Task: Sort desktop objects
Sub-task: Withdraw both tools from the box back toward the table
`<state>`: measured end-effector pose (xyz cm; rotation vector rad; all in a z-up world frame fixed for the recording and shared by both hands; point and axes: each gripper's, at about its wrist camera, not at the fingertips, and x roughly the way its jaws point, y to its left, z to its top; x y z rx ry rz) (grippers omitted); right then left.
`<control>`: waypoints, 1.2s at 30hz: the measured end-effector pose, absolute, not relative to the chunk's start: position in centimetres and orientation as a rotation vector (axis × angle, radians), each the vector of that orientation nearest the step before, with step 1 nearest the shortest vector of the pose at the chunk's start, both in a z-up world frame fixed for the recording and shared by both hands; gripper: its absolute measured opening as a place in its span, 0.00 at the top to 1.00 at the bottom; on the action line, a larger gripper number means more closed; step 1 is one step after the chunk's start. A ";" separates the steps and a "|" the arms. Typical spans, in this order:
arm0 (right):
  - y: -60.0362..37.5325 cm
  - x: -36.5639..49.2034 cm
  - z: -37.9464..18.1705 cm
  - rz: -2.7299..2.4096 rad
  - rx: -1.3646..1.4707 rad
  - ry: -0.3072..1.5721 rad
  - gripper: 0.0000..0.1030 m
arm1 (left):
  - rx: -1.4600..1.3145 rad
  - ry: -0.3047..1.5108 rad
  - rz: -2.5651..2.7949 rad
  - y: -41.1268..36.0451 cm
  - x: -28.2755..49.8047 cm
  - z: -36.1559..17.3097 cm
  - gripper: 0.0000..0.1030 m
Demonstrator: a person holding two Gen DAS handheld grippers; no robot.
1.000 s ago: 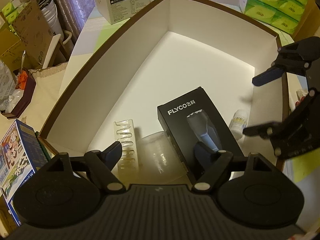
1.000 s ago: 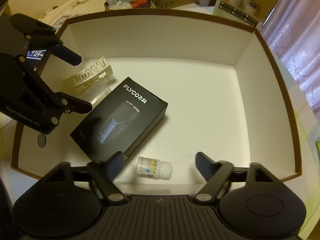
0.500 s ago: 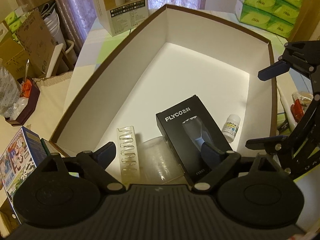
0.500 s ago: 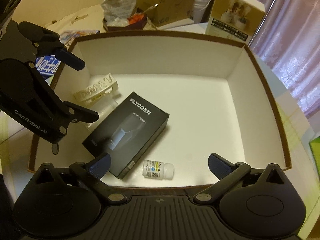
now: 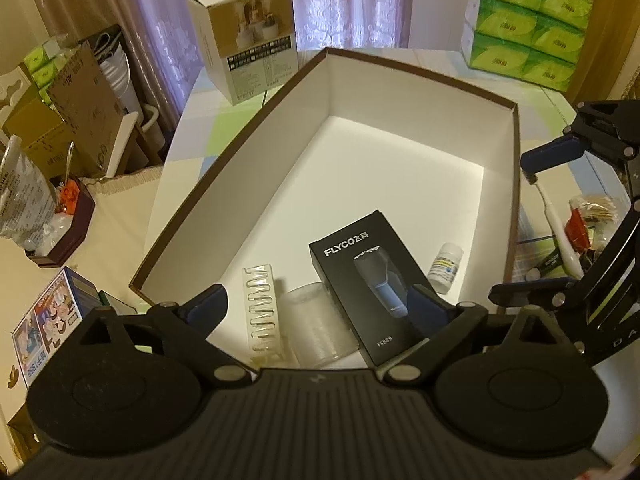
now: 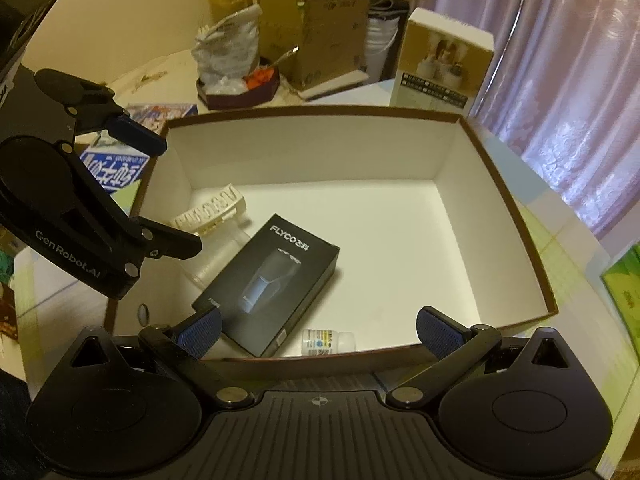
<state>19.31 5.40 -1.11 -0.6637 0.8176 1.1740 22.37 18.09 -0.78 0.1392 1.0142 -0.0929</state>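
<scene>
Both tongs, left (image 5: 320,312) and right (image 6: 318,330), are held open and empty above the box (image 5: 400,76), where a black carton (image 5: 368,280) lies.

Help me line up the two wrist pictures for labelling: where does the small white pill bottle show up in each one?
Left wrist view: the pill bottle lies right of centre, in the big box, just right of the black FLYCO box.
Right wrist view: the pill bottle lies low at centre, against the box's near wall, below the FLYCO box's corner.
Shared landmark: the black FLYCO box.
</scene>
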 end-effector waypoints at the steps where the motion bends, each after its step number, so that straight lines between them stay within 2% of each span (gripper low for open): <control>1: 5.1 19.1 -0.9 1.176 -0.654 0.813 0.02 | 0.140 1.009 -0.091 18.0 22.1 -0.6 0.08; 20: -2.2 13.7 2.9 1.186 -0.498 0.729 0.02 | 0.148 0.937 -0.070 14.7 15.5 2.6 0.07; 36: -10.3 9.8 2.3 1.122 -0.415 0.782 0.02 | 0.120 0.969 -0.081 10.4 9.1 1.4 0.07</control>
